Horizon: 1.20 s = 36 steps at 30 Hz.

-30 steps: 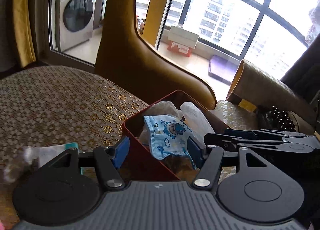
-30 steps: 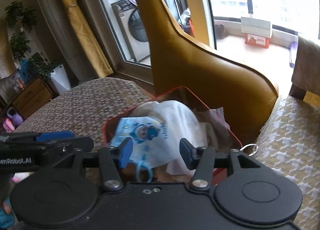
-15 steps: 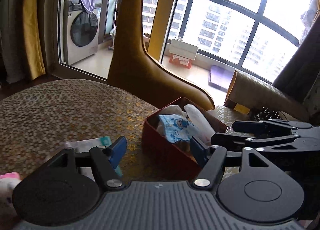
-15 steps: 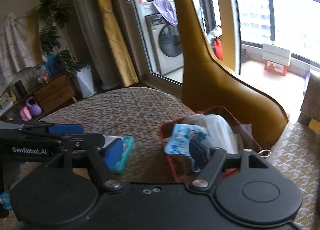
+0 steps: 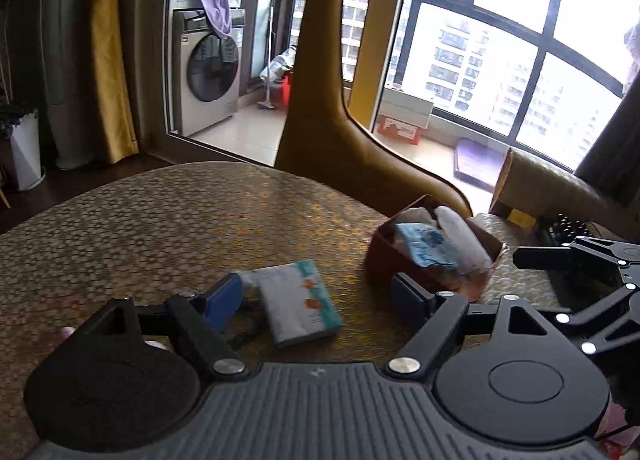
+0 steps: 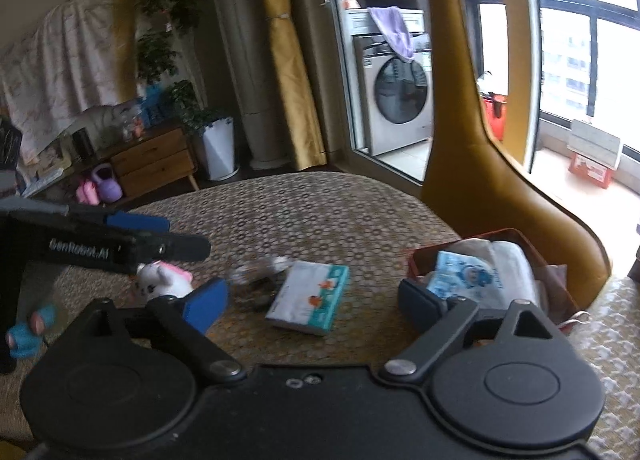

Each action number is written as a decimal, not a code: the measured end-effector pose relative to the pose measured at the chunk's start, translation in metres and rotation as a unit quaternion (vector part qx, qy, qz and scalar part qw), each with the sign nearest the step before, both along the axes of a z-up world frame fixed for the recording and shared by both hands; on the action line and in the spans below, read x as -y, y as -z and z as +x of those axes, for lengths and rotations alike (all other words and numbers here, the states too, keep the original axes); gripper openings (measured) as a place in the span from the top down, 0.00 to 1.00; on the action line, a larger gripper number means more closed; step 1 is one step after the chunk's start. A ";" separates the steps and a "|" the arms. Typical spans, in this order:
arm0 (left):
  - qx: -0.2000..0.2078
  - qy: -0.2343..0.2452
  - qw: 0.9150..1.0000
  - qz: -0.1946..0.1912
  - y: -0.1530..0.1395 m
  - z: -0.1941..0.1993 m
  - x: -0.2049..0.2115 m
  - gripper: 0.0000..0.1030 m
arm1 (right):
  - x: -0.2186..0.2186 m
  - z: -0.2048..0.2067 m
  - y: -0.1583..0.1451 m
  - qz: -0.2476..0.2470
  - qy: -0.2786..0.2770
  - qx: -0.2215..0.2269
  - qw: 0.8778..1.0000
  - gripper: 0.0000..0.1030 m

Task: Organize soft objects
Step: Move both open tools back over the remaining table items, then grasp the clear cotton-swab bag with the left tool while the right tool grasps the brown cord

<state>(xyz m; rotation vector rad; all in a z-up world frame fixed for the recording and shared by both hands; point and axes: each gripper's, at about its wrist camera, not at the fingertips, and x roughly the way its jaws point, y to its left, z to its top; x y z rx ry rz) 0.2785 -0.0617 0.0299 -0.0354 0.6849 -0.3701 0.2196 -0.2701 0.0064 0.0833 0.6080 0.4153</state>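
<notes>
I see the patterned table (image 5: 168, 227) filling mid-frame; on it lie a tissue pack (image 5: 298, 308) at center, red box (image 5: 404, 264) right, plush toy (image 6: 162, 280) left.

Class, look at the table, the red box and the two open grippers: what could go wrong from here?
1. The red box looks heaped; the blue mask on top might slip out if more goes in.
2. The tissue pack lies flat, so fingers may push it rather than grip it.
</notes>
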 end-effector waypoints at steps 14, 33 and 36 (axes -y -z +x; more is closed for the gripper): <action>-0.056 0.022 0.998 0.009 0.011 0.048 -0.037 0.01 | -0.065 0.009 0.027 -0.022 -0.079 -0.016 0.997 0.07; -0.238 -0.075 0.968 0.037 0.095 0.183 -0.009 0.01 | -0.141 0.072 0.096 -0.059 -0.176 -0.027 0.982 0.08; -0.266 -0.087 0.959 0.030 0.111 0.197 -0.006 0.01 | -0.148 0.079 0.104 -0.067 -0.195 -0.022 0.978 0.12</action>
